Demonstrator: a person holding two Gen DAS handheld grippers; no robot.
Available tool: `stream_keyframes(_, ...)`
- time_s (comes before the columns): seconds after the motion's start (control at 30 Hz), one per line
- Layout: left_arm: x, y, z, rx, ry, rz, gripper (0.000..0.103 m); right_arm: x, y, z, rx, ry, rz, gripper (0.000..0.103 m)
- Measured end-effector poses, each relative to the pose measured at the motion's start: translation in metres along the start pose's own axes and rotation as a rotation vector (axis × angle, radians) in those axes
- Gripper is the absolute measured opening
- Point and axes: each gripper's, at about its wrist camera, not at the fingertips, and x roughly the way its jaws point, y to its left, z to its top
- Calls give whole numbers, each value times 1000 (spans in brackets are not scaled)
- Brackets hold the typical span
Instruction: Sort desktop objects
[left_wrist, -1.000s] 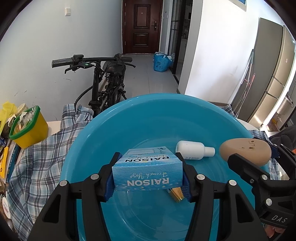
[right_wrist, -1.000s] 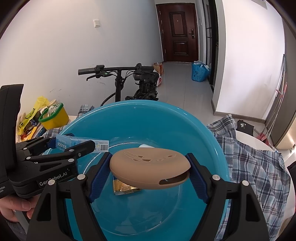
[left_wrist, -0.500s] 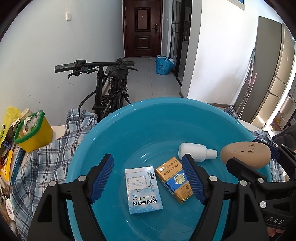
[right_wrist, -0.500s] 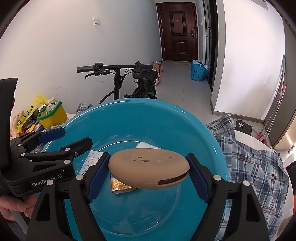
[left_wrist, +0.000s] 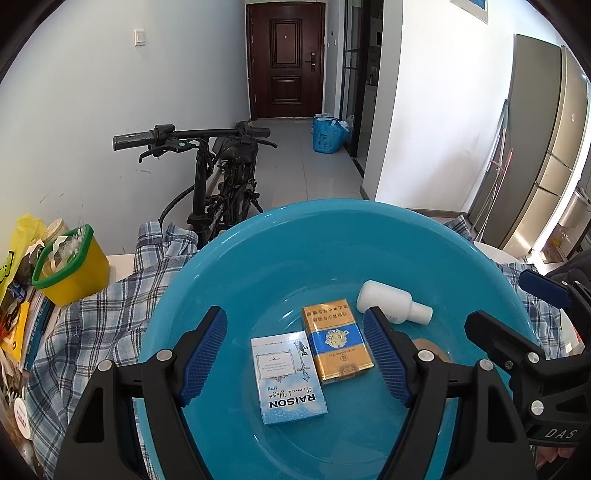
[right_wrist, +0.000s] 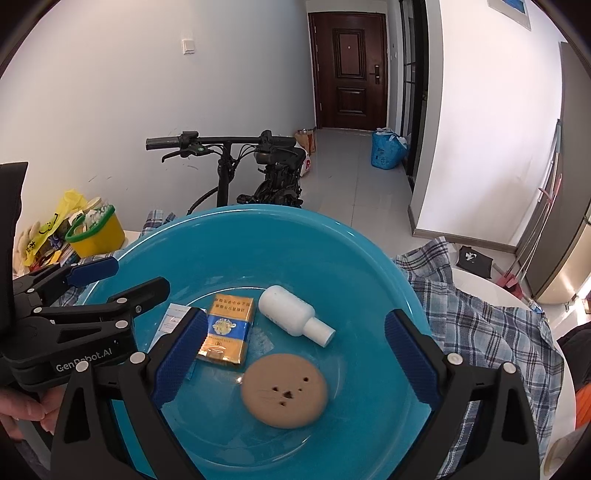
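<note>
A big blue basin (left_wrist: 280, 236) (right_wrist: 369, 251) holds a light blue RAISON box (left_wrist: 288, 376), a gold and blue pack (left_wrist: 336, 339) (right_wrist: 229, 328), a white bottle (left_wrist: 391, 301) (right_wrist: 291, 314) and a tan round disc (right_wrist: 284, 389). The box is mostly hidden behind a finger in the right wrist view. My left gripper (left_wrist: 295, 354) is open and empty above the box and pack. My right gripper (right_wrist: 295, 358) is open and empty above the disc.
A plaid cloth (left_wrist: 103, 314) (right_wrist: 491, 332) lies under the basin. A yellow tub with a green rim (left_wrist: 70, 269) (right_wrist: 96, 229) and stacked clutter stand at the left. A bicycle (left_wrist: 218, 177) stands behind the table.
The left gripper opened and the RAISON box dropped into the basin. Then the right gripper opened and the tan disc dropped into the basin. Both grippers have lifted slightly.
</note>
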Motion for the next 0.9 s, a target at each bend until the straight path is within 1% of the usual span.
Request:
stream_keyframes(0.07,-2,0,1,-1,-5,-6,79,0,0,0,2,-2,0,96)
stream_keyframes(0.2,-10,0,2,-23,-33,-52,79,-6,-1,2,9,-25,8,96)
stream_keyframes(0.3,-19,-2,3,-11,-74,-44,79,-14,-3,3,15,-57,8,96)
stream_keyframes(0.4,-30,-3,4,-3,-141,-5,79,-24,-2,5,8,-87,-1,96)
stream_keyframes(0.43,-33,-3,4,-5,-163,3,81,-27,-2,6,3,-96,-4,96)
stream_keyframes(0.47,-37,-2,5,-10,-181,5,86,-30,-2,7,0,-107,-7,96)
stream_keyframes(0.57,-48,1,6,-25,-232,-11,86,-42,-1,9,-1,-153,-15,96)
stream_keyframes(0.63,-54,4,8,-31,-266,-6,87,-50,0,10,-7,-189,-11,96)
stream_keyframes(0.7,-62,6,9,-36,-312,1,87,-59,2,11,-27,-231,5,98)
stream_keyframes(0.77,-71,9,8,-52,-365,-10,87,-68,2,12,-29,-281,7,101)
stream_keyframes(0.8,-76,10,8,-63,-390,-19,89,-72,2,12,-24,-304,5,102)
stream_keyframes(0.9,-94,13,6,-91,-475,-27,102,-84,0,12,5,-374,5,103)
